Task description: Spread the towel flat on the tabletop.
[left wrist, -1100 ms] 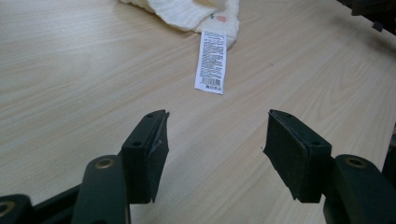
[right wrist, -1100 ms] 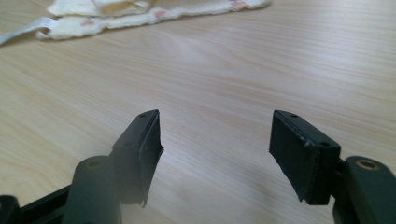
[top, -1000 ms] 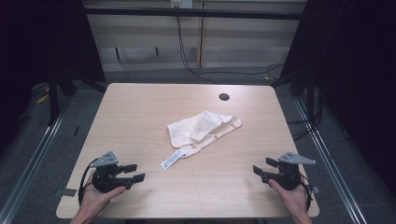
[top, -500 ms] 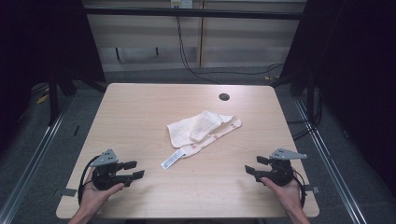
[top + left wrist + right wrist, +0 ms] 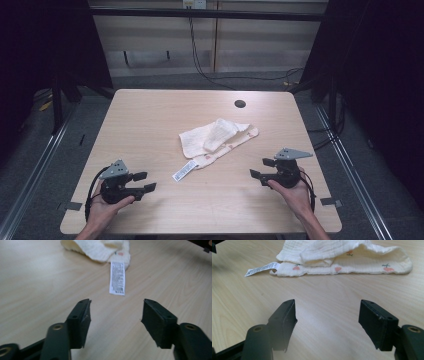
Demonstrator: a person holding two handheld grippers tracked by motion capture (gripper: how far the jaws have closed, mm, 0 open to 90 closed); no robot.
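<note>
- The cloth (image 5: 216,140) lies crumpled in the middle of the worktop (image 5: 150,120). It is cream with small red cherries along its edge.
- A white care label (image 5: 184,170) sticks out from the near end of the cloth and lies flat on the wood.
- The right tongs (image 5: 262,168) have moved. A moment ago they sat out by the worktop's right edge. Now they are closer to the cloth and point at its near right side.
- The right tongs are open. Nothing is between the jaws, and they are not touching the cloth yet.
- The left tongs (image 5: 145,181) have stayed where they were, near the front of the worktop, to the left of the cloth and a bit closer to the person. They point toward the label.
- The jaws of the left tongs have just been opening wider. They are open now, with only bare wood between them.
- I think this means the work is only starting. The right hand (image 5: 295,192) is going for the cloth first, and the left hand (image 5: 102,205) is getting ready to help.
- The cloth is soft and floppy, so the right tongs will likely need to pinch an edge.
</note>
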